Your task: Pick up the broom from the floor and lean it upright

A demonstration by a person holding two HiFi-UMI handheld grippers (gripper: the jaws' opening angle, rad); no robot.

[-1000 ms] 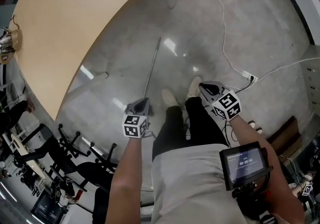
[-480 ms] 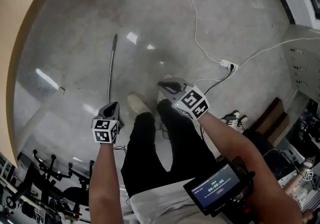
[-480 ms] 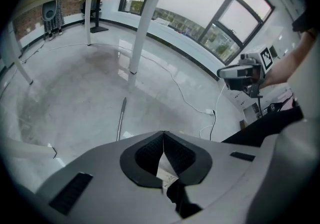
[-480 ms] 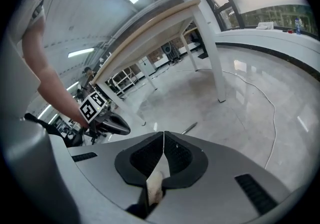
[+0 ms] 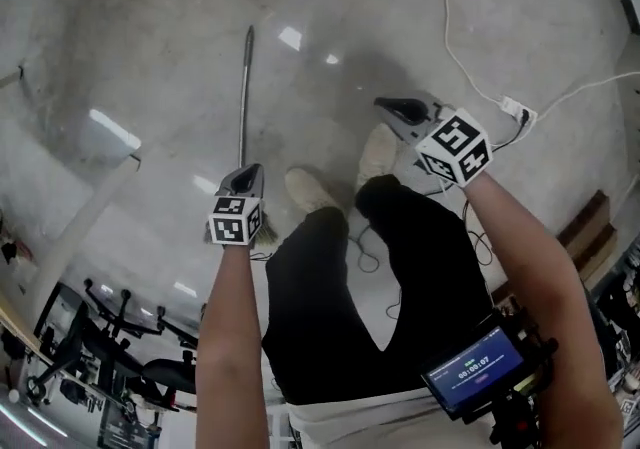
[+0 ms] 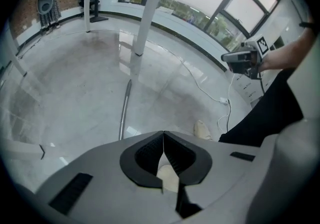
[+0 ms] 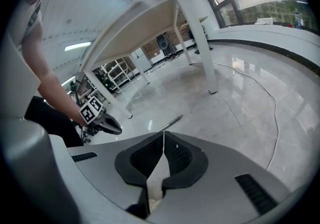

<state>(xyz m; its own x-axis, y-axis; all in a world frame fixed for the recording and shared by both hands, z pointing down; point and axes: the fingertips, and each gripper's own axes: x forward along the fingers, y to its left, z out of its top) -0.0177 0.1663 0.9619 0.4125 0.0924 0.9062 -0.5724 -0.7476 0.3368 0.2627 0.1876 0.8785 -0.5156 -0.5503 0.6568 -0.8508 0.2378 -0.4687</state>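
The broom point(image 5: 244, 97) lies flat on the grey floor, its thin metal handle running away from me. Its near end disappears under my left gripper point(image 5: 246, 177), which hangs above it, shut and holding nothing. In the left gripper view the handle point(image 6: 123, 112) lies just ahead and left of the shut jaws point(image 6: 163, 137). My right gripper point(image 5: 398, 109) is held out to the right over the floor beside my shoes, shut and empty. In the right gripper view the handle point(image 7: 170, 121) shows just beyond the shut jaws point(image 7: 163, 138), with the left gripper point(image 7: 106, 124) to the left.
A white cable point(image 5: 462, 75) runs across the floor to a power strip point(image 5: 515, 109) at the right. My shoes point(image 5: 310, 192) stand beside the broom's near end. White table legs point(image 6: 146, 13) rise beyond the handle. Black chairs point(image 5: 120, 337) stand at the lower left.
The head view has tipped further down, so the tabletop has left the picture. Both grippers stayed shut; the left stays over the handle's near end, and the right reached a little forward.
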